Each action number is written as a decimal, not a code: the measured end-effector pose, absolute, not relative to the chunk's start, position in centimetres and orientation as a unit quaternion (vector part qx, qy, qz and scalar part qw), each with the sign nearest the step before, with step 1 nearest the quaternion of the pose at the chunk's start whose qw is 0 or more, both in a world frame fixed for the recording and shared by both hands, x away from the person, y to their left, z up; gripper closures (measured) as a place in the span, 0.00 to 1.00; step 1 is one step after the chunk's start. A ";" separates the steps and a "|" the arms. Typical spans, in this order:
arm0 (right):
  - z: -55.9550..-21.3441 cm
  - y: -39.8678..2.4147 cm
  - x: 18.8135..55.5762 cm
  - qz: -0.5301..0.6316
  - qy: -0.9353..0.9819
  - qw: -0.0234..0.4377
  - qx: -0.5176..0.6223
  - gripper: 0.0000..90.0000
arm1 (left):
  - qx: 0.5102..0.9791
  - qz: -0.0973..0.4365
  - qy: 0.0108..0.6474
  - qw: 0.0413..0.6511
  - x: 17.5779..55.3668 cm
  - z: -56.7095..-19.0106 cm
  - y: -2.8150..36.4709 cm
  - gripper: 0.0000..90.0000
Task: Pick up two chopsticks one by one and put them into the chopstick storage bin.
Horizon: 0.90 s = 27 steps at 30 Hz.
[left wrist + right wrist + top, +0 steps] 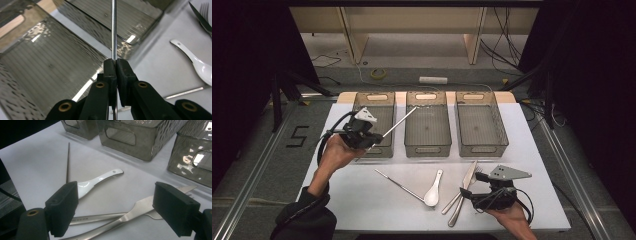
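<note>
From above, the left tongs (371,136) pinch a thin straight steel chopstick (399,122) near one end, its far tip reaching over the middle smoky see-through plastic bin (428,149). I would judge the angle is meant to let the stick slide lengthwise into that bin. The left bin (384,151) and the right bin (482,147) look bare inside, as does the middle one. On the white counter (362,200) lie a second steel chopstick (399,183), a white ceramic soup spoon (433,190), a steel knife (464,185) and a steel fork (464,197).

Along the left tongs (116,65), the jaws press tight on the chopstick (114,30), which rises above the bins.

Along the right tongs (112,207), the jaws stand spread and hold nothing, poised low over the knife (100,218) and fork (125,216), likely waiting to pick one; the spoon (96,181) lies beyond.
</note>
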State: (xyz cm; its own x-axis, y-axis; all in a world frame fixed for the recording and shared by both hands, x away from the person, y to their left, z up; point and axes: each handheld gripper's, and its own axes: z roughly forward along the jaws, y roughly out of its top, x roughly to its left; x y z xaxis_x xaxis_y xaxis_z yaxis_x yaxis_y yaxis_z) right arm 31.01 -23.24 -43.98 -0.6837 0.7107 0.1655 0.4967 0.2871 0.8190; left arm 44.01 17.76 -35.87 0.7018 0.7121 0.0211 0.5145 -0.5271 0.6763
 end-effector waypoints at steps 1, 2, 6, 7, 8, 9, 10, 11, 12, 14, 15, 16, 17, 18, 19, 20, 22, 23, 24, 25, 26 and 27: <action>-44.0 -23.2 31.0 0.460 0.794 0.116 0.380 0.24 | 0.859 0.153 0.359 0.330 44.4 -35.8 18.0 0.95; -44.0 -23.2 31.0 0.460 0.795 0.116 0.379 0.24 | 0.852 0.162 0.371 0.331 45.1 -35.7 18.4 0.95; -44.0 -23.2 31.0 0.461 0.794 0.116 0.379 0.23 | 0.842 0.170 0.386 0.337 46.1 -35.7 19.0 0.95; -44.0 -23.2 31.0 0.461 0.794 0.116 0.379 0.24 | 0.839 0.176 0.393 0.334 46.8 -35.7 19.4 0.95; -44.0 -23.2 31.0 0.461 0.794 0.116 0.379 0.23 | 0.839 0.176 0.393 0.334 46.8 -35.7 19.4 0.95; -44.0 -23.2 31.0 0.461 0.794 0.116 0.379 0.23 | 0.835 0.181 0.399 0.333 47.0 -35.6 19.5 0.95; -44.0 -23.2 31.0 0.462 0.794 0.116 0.378 0.23 | 0.831 0.184 0.404 0.336 47.3 -35.6 19.8 0.95; -44.0 -23.2 31.0 0.462 0.794 0.116 0.378 0.23 | 0.828 0.184 0.408 0.337 47.6 -35.5 20.0 0.95; -44.0 -23.2 31.0 0.462 0.794 0.116 0.378 0.23 | 0.825 0.185 0.413 0.339 47.8 -35.5 20.2 0.95; -44.0 -23.2 31.0 0.462 0.794 0.115 0.378 0.23 | 0.821 0.187 0.420 0.339 48.3 -35.5 20.5 0.95; -44.0 -23.2 31.0 0.462 0.794 0.115 0.378 0.23 | 0.818 0.189 0.424 0.339 48.6 -35.5 20.7 0.95; -44.0 -23.2 31.0 0.462 0.794 0.115 0.378 0.23 | 0.819 0.193 0.425 0.335 48.8 -35.5 20.8 0.95; -44.0 -23.2 31.0 0.462 0.794 0.115 0.377 0.23 | 0.816 0.196 0.429 0.334 49.0 -35.6 20.9 0.95; -44.0 -23.2 31.0 0.462 0.794 0.115 0.377 0.23 | 0.814 0.201 0.433 0.331 49.2 -35.6 21.0 0.95; -44.0 -23.1 31.0 0.461 0.795 0.115 0.377 0.23 | 0.813 0.201 0.436 0.330 49.4 -35.7 21.2 0.95; -44.0 -23.1 31.0 0.461 0.795 0.114 0.377 0.23 | 0.811 0.204 0.438 0.330 49.6 -35.8 21.3 0.95; -44.0 -23.2 31.0 0.461 0.795 0.114 0.378 0.23 | 0.808 0.207 0.446 0.327 49.9 -36.0 21.5 0.95; -44.0 -23.2 31.0 0.461 0.795 0.113 0.378 0.23 | 0.804 0.207 0.450 0.329 50.0 -36.1 21.7 0.95; -44.0 -23.2 31.1 0.461 0.795 0.114 0.378 0.23 | 0.802 0.205 0.453 0.331 50.1 -36.2 21.9 0.95; -44.0 -23.2 31.1 0.461 0.795 0.113 0.378 0.23 | 0.801 0.204 0.456 0.330 50.2 -36.4 22.0 0.95; -44.0 -23.1 31.1 0.461 0.795 0.113 0.378 0.23 | 0.801 0.206 0.458 0.327 50.3 -36.5 22.0 0.95; -44.0 -23.1 31.1 0.461 0.795 0.113 0.378 0.23 | 0.801 0.204 0.459 0.326 50.4 -36.6 22.1 0.95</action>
